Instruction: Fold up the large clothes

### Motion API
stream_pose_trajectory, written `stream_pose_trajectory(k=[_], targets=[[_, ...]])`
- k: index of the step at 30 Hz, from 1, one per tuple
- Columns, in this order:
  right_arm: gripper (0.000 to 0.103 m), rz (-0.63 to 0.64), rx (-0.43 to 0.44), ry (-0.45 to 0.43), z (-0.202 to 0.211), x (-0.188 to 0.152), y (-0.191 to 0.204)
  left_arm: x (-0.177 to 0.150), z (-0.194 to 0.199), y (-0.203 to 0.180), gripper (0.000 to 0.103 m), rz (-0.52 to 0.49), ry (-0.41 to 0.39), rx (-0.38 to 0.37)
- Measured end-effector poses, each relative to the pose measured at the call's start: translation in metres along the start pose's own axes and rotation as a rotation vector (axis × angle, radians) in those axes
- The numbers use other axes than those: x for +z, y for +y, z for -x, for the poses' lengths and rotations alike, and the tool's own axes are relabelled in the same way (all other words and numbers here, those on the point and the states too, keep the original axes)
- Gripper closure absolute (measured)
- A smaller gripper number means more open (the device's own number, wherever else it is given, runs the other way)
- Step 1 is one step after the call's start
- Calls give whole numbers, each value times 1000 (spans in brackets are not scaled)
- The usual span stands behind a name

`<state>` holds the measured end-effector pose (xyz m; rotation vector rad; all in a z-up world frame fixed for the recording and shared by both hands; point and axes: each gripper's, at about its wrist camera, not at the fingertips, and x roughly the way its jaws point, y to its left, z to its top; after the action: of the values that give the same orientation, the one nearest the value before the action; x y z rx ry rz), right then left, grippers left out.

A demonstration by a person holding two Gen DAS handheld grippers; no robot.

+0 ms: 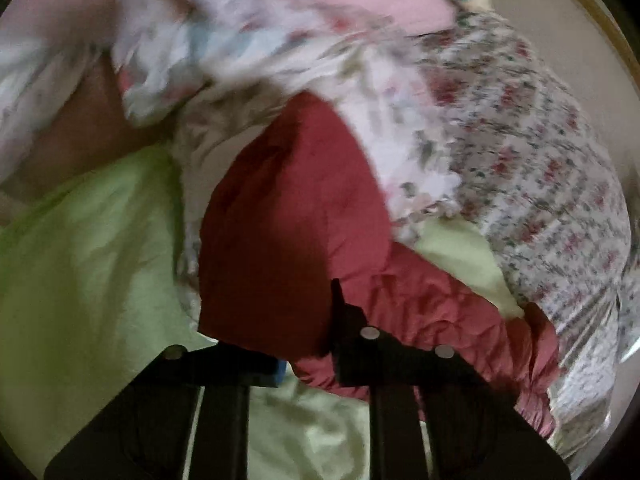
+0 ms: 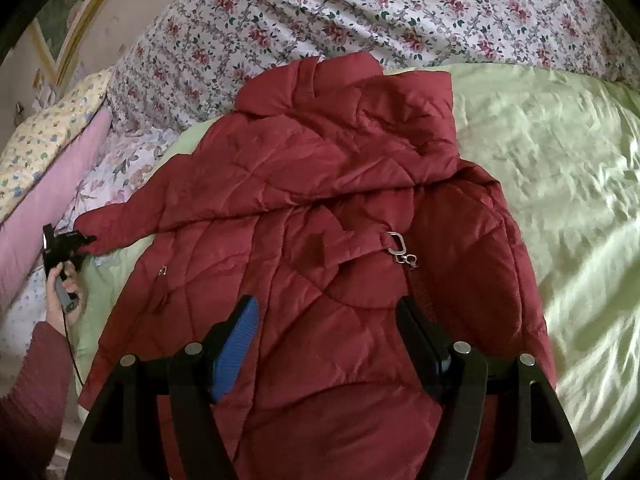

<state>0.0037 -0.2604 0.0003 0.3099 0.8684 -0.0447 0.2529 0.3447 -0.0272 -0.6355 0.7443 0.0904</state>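
Note:
A dark red quilted jacket (image 2: 320, 220) lies spread on a light green sheet (image 2: 540, 180), hood toward the far side, a metal zipper pull (image 2: 400, 250) near its middle. My right gripper (image 2: 326, 320) is open just above the jacket's lower body, blue pad on the left finger (image 2: 236, 344). My left gripper (image 2: 78, 242) shows at the far left of the right wrist view, shut on the sleeve cuff (image 2: 92, 228). In the blurred left wrist view, the left gripper (image 1: 308, 344) has red sleeve fabric (image 1: 288, 208) bunched between its fingers.
A floral bedspread (image 2: 360, 12) covers the bed beyond the sheet. A pink pillow (image 2: 48, 208) and a yellow floral pillow (image 2: 44, 140) lie at the left edge by the wall. The person's hand and red-sleeved arm (image 2: 36, 368) are at lower left.

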Motion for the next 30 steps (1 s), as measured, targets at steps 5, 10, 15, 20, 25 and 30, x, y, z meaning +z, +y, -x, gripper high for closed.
stream_pose_trajectory(k=[5,10,15,20,25,30], targets=[[30,-7,8,3,-2,1,-1,-16,25,-40,93,-116,-28,-54],[30,-1,18,12,-3,1,1,-31,44,-81,93,-197,-40,-124],[30,-10,20,7,-2,2,-1,-50,57,-119,93,-269,-28,-204],[30,-19,29,6,-1,3,-2,-75,67,-169,93,-359,3,-306],[30,-19,43,10,-3,5,-4,-110,66,-220,93,-465,47,-371],[30,-23,66,3,-1,15,-5,-145,60,-265,93,-549,94,-426]])
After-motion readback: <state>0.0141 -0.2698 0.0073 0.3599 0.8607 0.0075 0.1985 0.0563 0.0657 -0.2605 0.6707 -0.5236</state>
